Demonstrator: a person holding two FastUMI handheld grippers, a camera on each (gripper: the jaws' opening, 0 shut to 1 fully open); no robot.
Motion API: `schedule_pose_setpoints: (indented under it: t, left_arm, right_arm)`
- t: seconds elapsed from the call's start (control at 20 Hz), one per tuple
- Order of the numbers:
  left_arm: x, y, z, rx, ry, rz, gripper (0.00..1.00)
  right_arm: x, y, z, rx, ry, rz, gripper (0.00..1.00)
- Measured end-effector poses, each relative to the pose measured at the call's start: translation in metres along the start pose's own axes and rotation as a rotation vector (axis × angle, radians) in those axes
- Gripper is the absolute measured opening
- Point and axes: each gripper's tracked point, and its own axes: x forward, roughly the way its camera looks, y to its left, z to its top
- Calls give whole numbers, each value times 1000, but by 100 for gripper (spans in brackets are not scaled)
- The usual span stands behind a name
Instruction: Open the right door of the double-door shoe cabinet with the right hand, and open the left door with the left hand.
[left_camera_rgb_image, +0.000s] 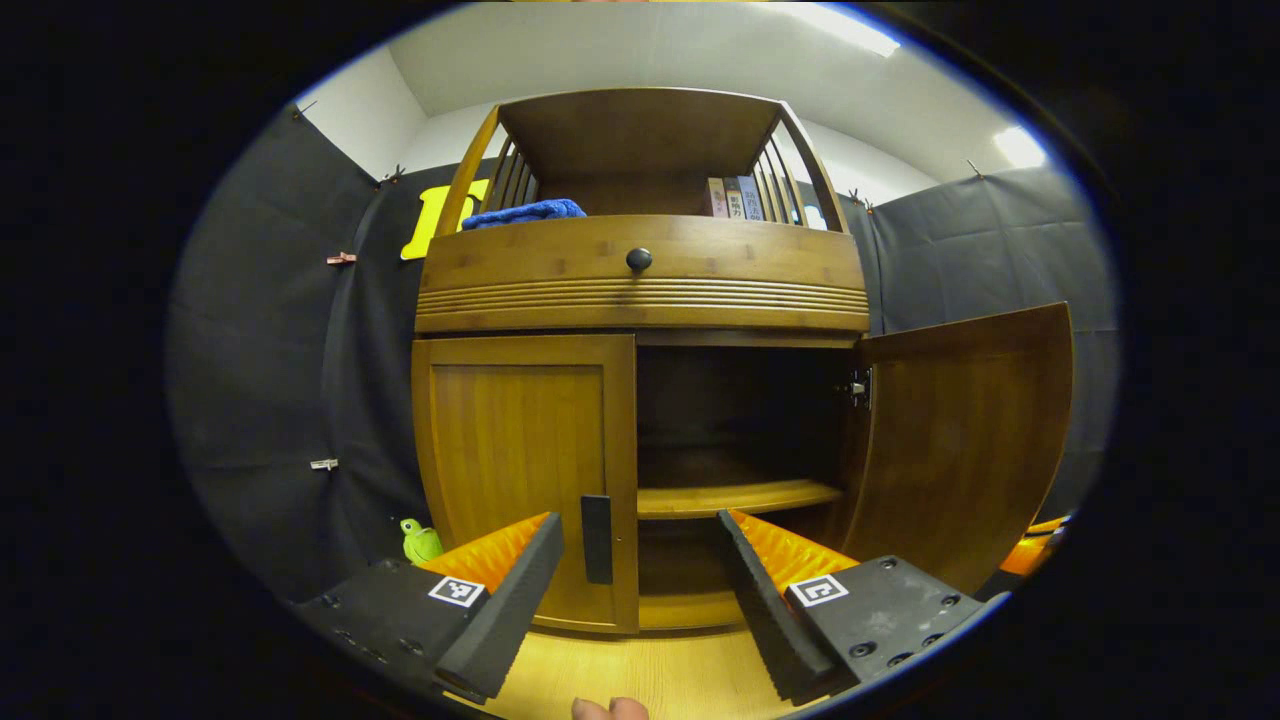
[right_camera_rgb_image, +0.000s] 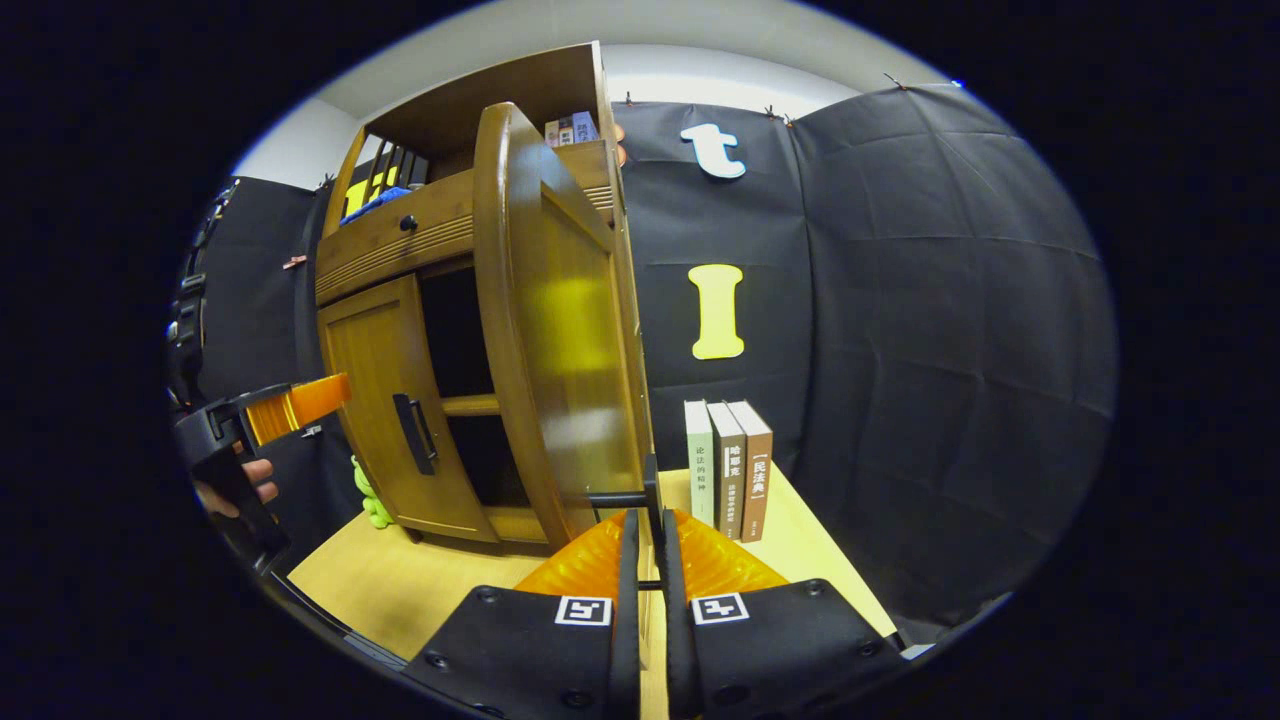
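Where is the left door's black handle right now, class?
In the left gripper view, the black handle sits low on the closed left door, at its inner edge beside the open compartment, straight ahead between the left gripper's open jaws.

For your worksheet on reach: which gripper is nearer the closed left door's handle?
Left. The left gripper is open just before the left door's handle; the right gripper is shut on the right door's handle.

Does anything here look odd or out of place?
Nothing looks broken or spilled. The right door hangs open, the left door is shut. A small green toy sits on the floor by the cabinet's left side, an unusual spot.
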Motion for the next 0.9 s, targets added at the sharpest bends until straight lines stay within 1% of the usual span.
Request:
schedule_pose_setpoints:
  t: [0.05, 0.1, 0.2, 0.25, 0.3, 0.35, 0.4, 0.5, 0.55, 0.6, 0.65, 0.7, 0.75, 0.8, 0.85, 0.9]
  left_arm:
    - [3, -1, -2, 0, 3, 0, 95]
    - [5, -3, -5, -1, 6, -2, 97]
    - [13, -4, -8, 2, 11, 1, 97]
    - [17, -4, -9, 7, 11, 5, 95]
    - [21, -4, -11, 12, 11, 7, 95]
    - [24, -3, -13, 17, 11, 9, 95]
    - [28, -3, -15, 19, 14, 12, 92]
    - [36, -2, -19, 19, 16, 18, 92]
    - [40, -2, -20, 20, 16, 18, 95]
    - [45, -1, -22, 24, 15, 21, 95]
    - [50, 1, -24, 33, 14, 26, 95]
    - [56, 2, -27, 43, 14, 29, 95]
    - [61, 4, -29, 49, 12, 29, 97]
    - [66, 7, -34, 50, 15, 31, 93]
    - [72, 11, -38, 47, 17, 37, 92]
    - [79, 15, -43, 42, 23, 41, 92]
  right_arm:
    - [0, -4, 2, -1, -10, -6, 15]
    - [-1, -11, 3, -8, -14, -26, 14]
    - [-2, -23, 8, -17, -27, -47, 14]
    - [-2, -28, 12, -14, -33, -56, 14]
    - [-2, -32, 15, -11, -39, -61, 14]
    - [-4, -35, 15, -8, -42, -62, 14]
    - [-5, -34, 17, -1, -42, -51, 14]
    - [-5, -33, 16, -7, -31, -41, 14]
    - [-6, -34, 16, -17, -27, -43, 14]
    - [-11, -35, 18, -27, -38, -35, 14]
    - [-12, -36, 22, -37, -44, -35, 23]
    - [-15, -42, 24, -43, -54, -44, 38]
    - [-20, -48, 27, -51, -66, -63, 54]
    - [-25, -58, 30, -61, -83, -90, 69]
    - [-25, -65, 36, -61, -120, -96, 85]
    - [-39, -62, 46, -47, -155, -91, 100]
